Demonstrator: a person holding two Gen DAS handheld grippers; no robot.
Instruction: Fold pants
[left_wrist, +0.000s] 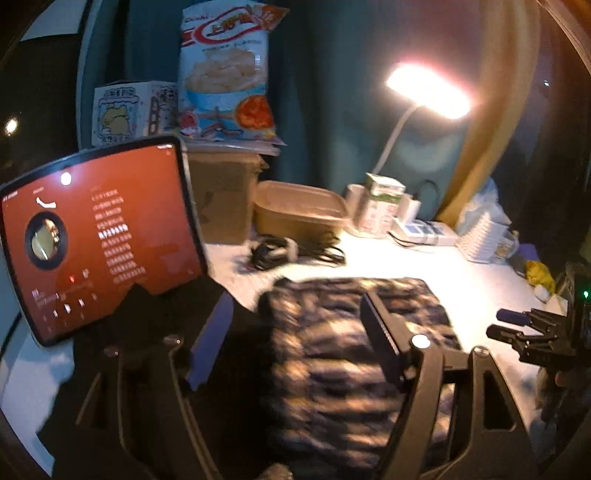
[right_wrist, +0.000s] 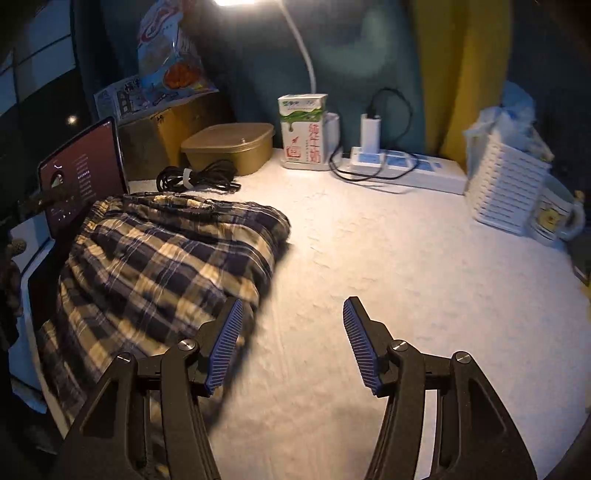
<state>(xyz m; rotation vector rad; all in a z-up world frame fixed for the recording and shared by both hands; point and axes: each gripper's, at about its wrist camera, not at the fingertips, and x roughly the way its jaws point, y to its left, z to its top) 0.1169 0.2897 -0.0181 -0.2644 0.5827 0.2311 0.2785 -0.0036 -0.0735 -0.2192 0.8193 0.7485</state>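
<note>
Left wrist view: looked close and downward over the folded navy-and-cream plaid pants (left_wrist: 343, 354). Right wrist view: looked downward across the white table (right_wrist: 388, 258). Both covered the pants and the lit red-screened tablet (left_wrist: 99, 236).

Dim room; one desk lamp (left_wrist: 428, 90) gives warm light with blown-out glare. Left wrist view motion-blurred, right wrist view sharper. Fisheye bends edges; corners fall dark

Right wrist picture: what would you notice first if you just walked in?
Probably the checked pants, folded into a bundle at the left of the white table. Then the open right gripper with blue ribbed pads, nothing between them, and the milk carton lit up under the lamp at the back.
</note>
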